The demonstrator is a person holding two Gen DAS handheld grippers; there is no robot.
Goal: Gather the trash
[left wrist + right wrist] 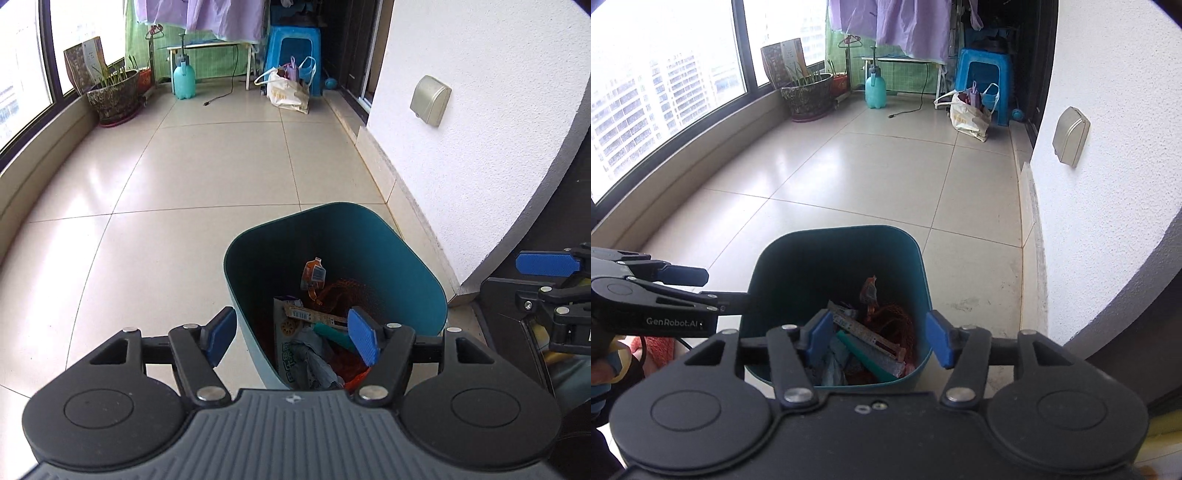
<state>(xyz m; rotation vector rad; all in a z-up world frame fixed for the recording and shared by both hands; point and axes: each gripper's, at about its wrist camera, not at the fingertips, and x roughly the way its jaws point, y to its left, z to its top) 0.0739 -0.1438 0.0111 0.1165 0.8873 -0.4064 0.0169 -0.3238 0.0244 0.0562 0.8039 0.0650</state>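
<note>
Stood on the tiled floor (pixel 207 177) close to the white wall (pixel 480 129): a teal bin (pixel 406 266), upright, mouth open to both cameras. Lay inside it, heaped toward the near wall: crumpled wrappers (pixel 291 332), an orange packet (pixel 314 271) propped against the far side, a long printed strip (pixel 871 338), a green stick-like piece (pixel 332 334) and some orange netting (pixel 897 321). Held above the bin's near rim: the left gripper (pixel 293 338), blue pads spread wide with nothing pinched, only the trash below showing through the gap. Held likewise over the near rim: the right gripper (pixel 881 341), jaws parted and empty, one pad over the bin's left inner wall and the other just outside its right edge. Seen at the left edge of the right wrist view: the left gripper's side, beside the bin's left wall. Ranged along the far end of the floor: a flowerpot (pixel 114 94) by the window, a turquoise spray bottle (pixel 184 79), a white shopping bag (pixel 286 90) and a blue stool (pixel 295 48). Mounted on the wall: a grey socket cover (pixel 430 99).
</note>
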